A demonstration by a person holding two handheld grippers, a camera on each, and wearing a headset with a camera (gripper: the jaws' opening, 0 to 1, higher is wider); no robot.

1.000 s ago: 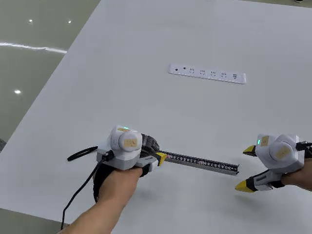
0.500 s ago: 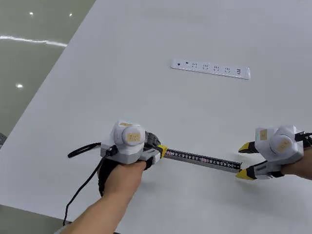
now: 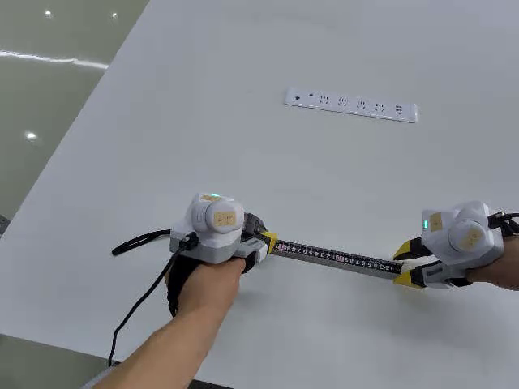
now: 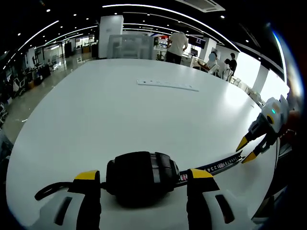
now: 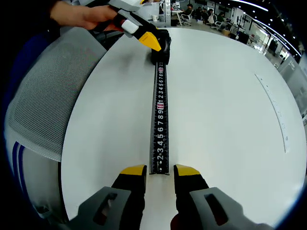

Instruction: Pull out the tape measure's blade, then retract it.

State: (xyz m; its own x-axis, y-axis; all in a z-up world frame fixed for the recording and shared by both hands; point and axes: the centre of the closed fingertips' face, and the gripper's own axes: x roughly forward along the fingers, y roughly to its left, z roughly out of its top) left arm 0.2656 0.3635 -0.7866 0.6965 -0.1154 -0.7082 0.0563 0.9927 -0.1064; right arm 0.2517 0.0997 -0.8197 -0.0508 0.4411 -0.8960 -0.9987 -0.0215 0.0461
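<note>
- The right gripper [image 3: 404, 264] has come in from well off the strip to the free end of the dark, numbered steel blade [image 3: 336, 260]. Its yellow-tipped jaws were spread wide a second ago and now straddle that end.
- In the right gripper view its fingertips [image 5: 135, 171] stand narrowly apart on either side of the blade's end. A sliver of white shows beside each edge, so I read no pinch yet.
- The left gripper [image 4: 143, 175] is pressed together on the round black tape measure case [image 4: 141, 187]. The case rests on the white workbench [image 3: 243, 121], and the blade lies flat beside it, already part-way out.
- This looks like the approach to a grasp on the tip, either to draw out more blade or to guide it home.
- The end hook is too small to make out.
- In the head view the left gripper covers most of the case, and no lock or brake can be seen.
</note>
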